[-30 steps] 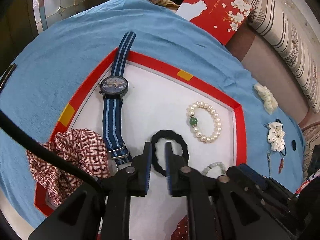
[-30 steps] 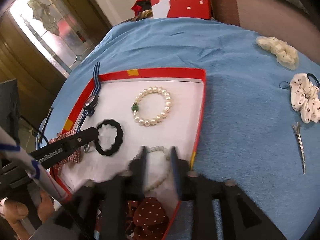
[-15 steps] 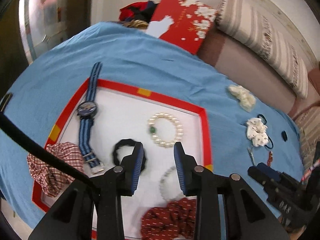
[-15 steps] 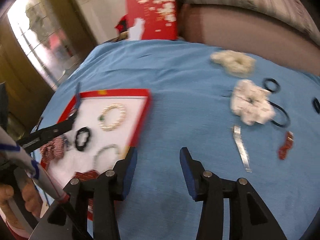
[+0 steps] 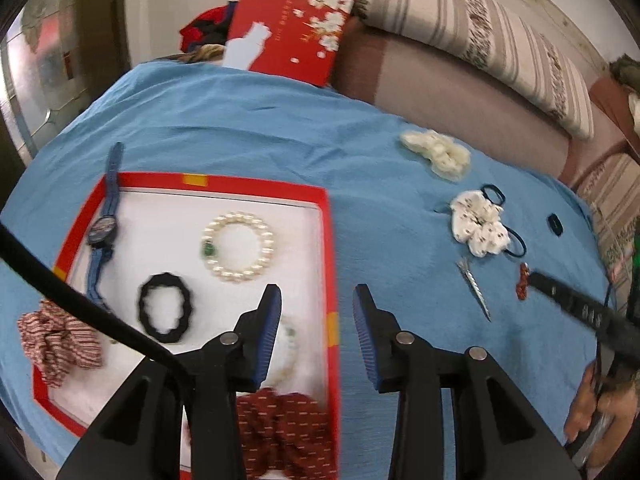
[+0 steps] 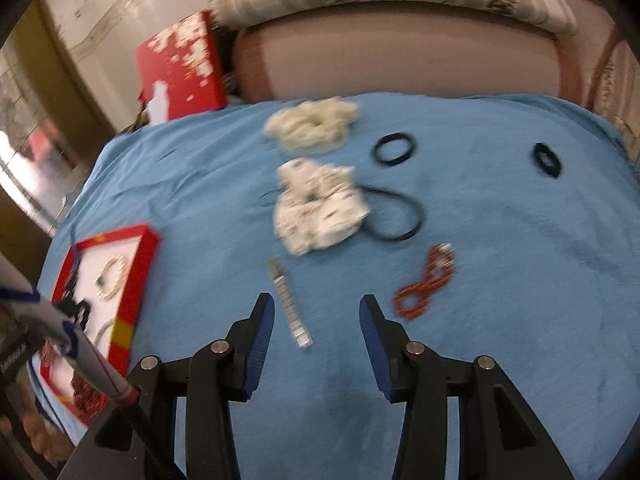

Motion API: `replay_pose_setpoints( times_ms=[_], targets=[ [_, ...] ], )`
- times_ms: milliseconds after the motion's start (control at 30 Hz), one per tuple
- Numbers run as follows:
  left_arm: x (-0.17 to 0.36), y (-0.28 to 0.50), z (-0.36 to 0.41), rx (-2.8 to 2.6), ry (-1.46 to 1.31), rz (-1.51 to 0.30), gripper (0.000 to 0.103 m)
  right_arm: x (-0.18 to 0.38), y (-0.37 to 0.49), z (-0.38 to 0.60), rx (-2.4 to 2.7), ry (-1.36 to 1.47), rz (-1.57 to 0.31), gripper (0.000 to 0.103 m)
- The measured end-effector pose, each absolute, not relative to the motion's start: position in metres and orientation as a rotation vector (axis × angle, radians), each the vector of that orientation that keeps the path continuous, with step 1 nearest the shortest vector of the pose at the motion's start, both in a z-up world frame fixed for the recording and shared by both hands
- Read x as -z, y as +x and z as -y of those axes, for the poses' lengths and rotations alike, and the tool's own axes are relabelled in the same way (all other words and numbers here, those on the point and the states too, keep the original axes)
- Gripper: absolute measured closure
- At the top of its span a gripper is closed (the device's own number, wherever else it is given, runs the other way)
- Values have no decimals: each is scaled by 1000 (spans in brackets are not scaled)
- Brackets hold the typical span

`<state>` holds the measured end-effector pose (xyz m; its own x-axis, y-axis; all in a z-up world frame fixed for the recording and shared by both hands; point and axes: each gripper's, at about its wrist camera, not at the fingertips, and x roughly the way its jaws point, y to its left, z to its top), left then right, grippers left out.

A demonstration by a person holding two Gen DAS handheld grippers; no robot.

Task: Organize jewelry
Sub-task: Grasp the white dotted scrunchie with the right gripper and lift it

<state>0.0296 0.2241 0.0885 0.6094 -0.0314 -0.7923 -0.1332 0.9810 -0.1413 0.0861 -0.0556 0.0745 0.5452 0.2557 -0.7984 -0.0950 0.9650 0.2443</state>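
Over the blue cloth [image 6: 500,280], the right gripper [image 6: 316,312] hangs spread and empty, the metal clip [image 6: 289,306] between its fingers, likely lined up for a pickup. The left gripper [image 5: 316,308], also spread and empty, hovers at the red tray [image 5: 326,248] edge, where sorted pieces lie.

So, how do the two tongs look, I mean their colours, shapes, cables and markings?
The left tongs and the right tongs look alike: black angular plastic arms with round silver screws, and ribbed blue pads on the inner faces of the fingers. A thick black cable crosses the left wrist view. From there, the right tongs' black finger carries small pale lettering, too blurred to read.
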Motion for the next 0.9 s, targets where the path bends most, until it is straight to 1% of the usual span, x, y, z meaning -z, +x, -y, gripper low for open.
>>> replay_pose_setpoints(
  times_ms=[67, 133, 267, 500, 533, 567, 600, 900],
  targets=[
    [-86, 32, -214, -45, -186, -921, 63, -75, 99, 66, -180, 187, -966, 50],
    [-82, 37, -202, -18, -178, -932, 61, -75, 113, 72, -159, 183, -959, 47],
    [-74, 46, -186, 11, -161, -955, 61, -70, 138, 62, -178, 156, -970, 47],
    [-60, 58, -175, 39, -177, -998, 61, -38, 179, 39, -198, 171, -1025, 47],
    [-59, 59, -176, 40, -179, -1002, 61, -33, 183, 37, -206, 179, -1038, 60],
    [-58, 60, -176, 38, -181, -1006, 61, -30, 185, 36, -210, 186, -1050, 90],
    [-57, 61, -176, 33, -183, -1008, 61, -28, 185, 36, -220, 203, -1064, 93],
    [-59, 64, -196, 23, -275, -1012, 61, -52, 122, 36, -511, 329, -1072, 93]
  ],
)
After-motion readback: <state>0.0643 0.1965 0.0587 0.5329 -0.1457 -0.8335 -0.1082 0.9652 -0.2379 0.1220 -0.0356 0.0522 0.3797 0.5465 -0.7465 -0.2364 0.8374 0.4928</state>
